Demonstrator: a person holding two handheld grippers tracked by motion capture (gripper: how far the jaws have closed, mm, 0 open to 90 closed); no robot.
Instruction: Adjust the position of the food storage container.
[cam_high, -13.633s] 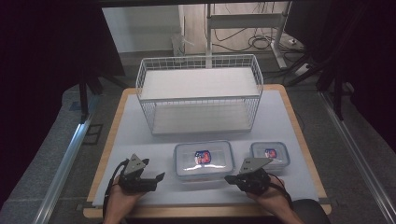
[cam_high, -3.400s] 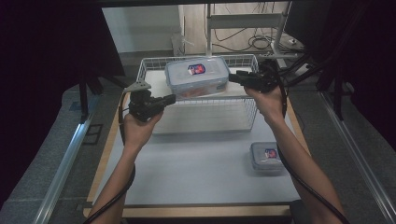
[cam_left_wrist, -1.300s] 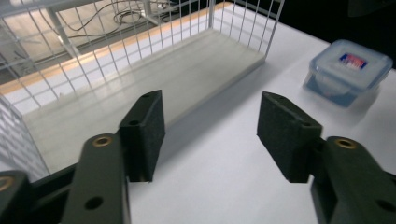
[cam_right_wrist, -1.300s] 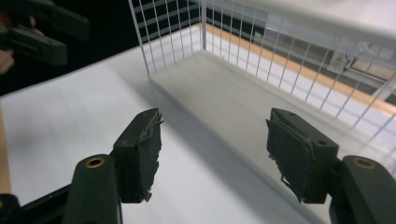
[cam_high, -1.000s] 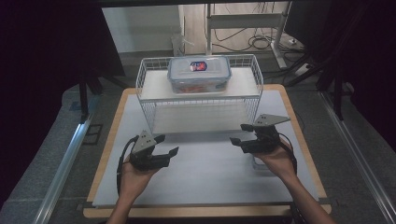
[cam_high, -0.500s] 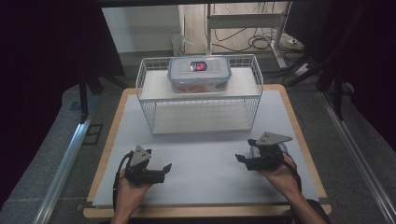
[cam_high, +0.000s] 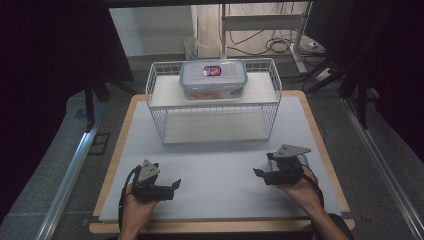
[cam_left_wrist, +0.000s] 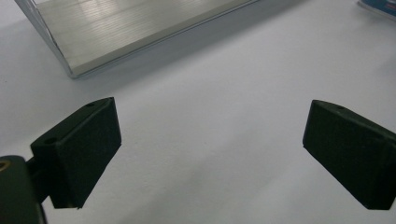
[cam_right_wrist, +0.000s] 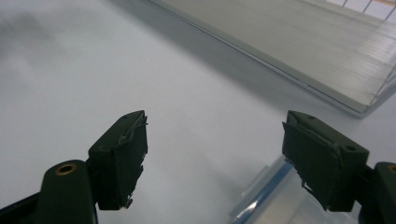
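Both hands have sunk to the lower frame, left gripper (cam_high: 176, 184) just opened and right gripper (cam_high: 257, 173) spread, both empty, above the small container (cam_right_wrist: 280, 198) lower right, its long axis hidden.

Your two grippers, the left gripper (cam_high: 176, 184) and the right gripper (cam_high: 257, 172), are black, each topped with a grey three-cornered plate. The mat (cam_high: 220, 165) under them is plain pale grey-white, framed by the light wood edge of the table (cam_high: 116, 150). The wire rack (cam_high: 214, 102) is white, with cream-coloured shelves. The container (cam_high: 213, 80) on its top shelf is clear with a pale blue rim and a red-and-blue label; orange-red contents show through.
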